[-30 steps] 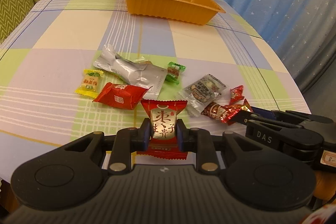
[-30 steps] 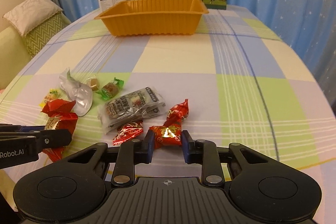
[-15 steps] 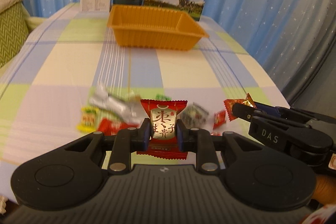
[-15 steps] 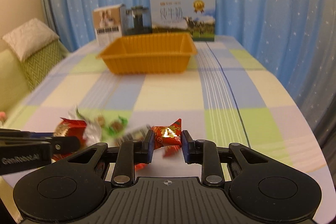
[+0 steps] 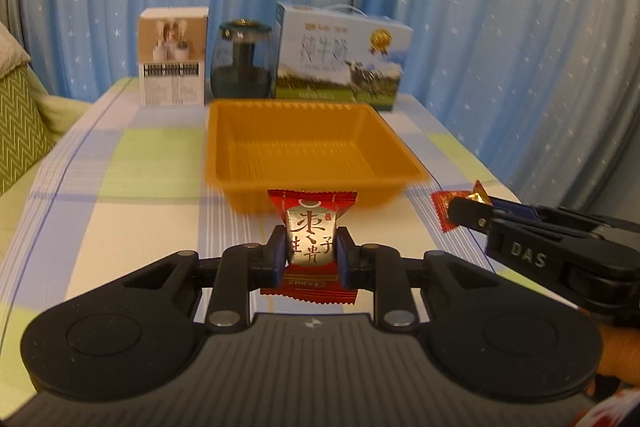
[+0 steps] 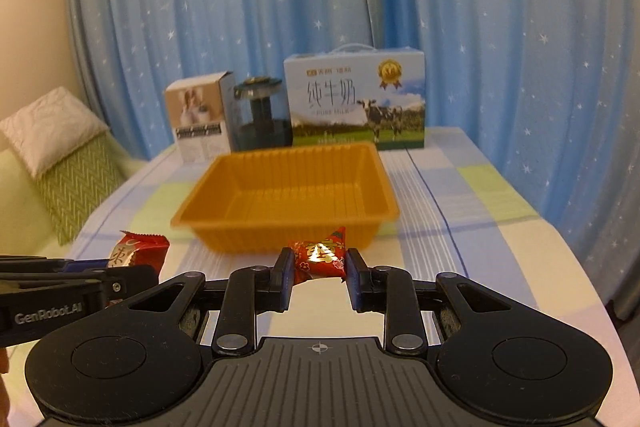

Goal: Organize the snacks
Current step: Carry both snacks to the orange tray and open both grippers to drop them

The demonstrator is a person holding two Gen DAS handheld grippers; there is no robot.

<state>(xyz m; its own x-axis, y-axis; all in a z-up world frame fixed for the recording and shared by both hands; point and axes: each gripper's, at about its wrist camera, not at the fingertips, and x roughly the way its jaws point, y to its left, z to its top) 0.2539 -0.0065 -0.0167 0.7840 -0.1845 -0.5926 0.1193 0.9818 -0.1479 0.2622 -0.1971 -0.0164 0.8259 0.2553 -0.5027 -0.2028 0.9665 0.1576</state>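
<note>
My left gripper is shut on a red snack packet with a silver label, held upright above the table just short of the orange tray. My right gripper is shut on a small red twist-wrapped candy, also in front of the orange tray. The tray looks empty in both views. In the left wrist view the right gripper comes in from the right with its candy. The left gripper's tip and its packet show at the left of the right wrist view.
Behind the tray stand a white box, a dark glass jar and a milk carton. Blue starred curtains hang behind the checked tablecloth. A sofa with a green cushion is at the left.
Both grippers rose and moved forward toward the tray, each keeping its snack. The loose snacks on the cloth dropped out of view and the tray now looks nearer.
</note>
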